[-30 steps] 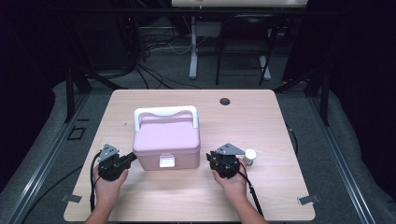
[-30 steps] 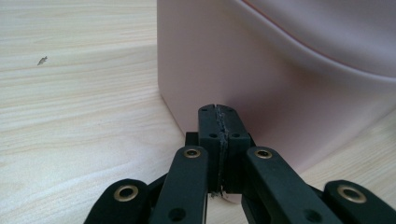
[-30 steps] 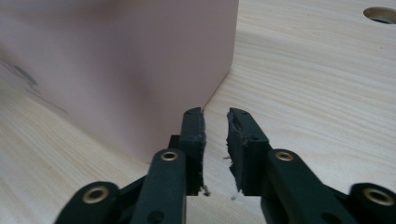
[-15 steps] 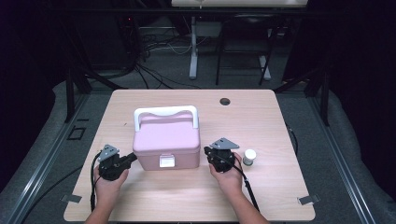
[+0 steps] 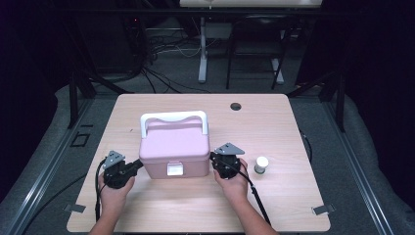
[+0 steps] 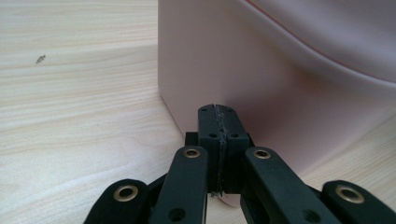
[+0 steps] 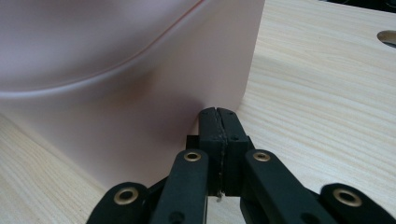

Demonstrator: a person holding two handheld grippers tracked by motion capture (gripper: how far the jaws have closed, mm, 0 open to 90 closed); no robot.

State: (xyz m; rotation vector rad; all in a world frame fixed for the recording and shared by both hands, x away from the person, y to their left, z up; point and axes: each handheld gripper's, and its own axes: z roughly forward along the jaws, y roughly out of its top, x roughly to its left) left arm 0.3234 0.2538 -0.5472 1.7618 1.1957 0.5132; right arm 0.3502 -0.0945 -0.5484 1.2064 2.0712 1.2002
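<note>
A pink lidded box point(image 5: 173, 147) with a white handle point(image 5: 173, 117) and a white front latch point(image 5: 174, 170) stands near the middle of the wooden table point(image 5: 274, 127). My left gripper point(image 5: 140, 164) is shut, empty, with its tips against the box's left wall. In the left gripper view the closed jaw tips point(image 6: 218, 113) meet the pink wall point(image 6: 280, 79) low down, near its corner. My right gripper point(image 5: 213, 158) is shut too, empty, at the box's right wall. In the right gripper view its tips point(image 7: 218, 114) touch the pink side point(image 7: 116, 93) near the corner.
A small white-capped bottle point(image 5: 262, 165) stands upright on the table just right of my right hand. A round cable hole point(image 5: 236, 106) sits at the table's far side. Dark floor, cables and table legs lie beyond the far edge.
My right gripper has moved left, away from the small bottle, up to the box's right wall. The left gripper and the box have stayed where they were.
</note>
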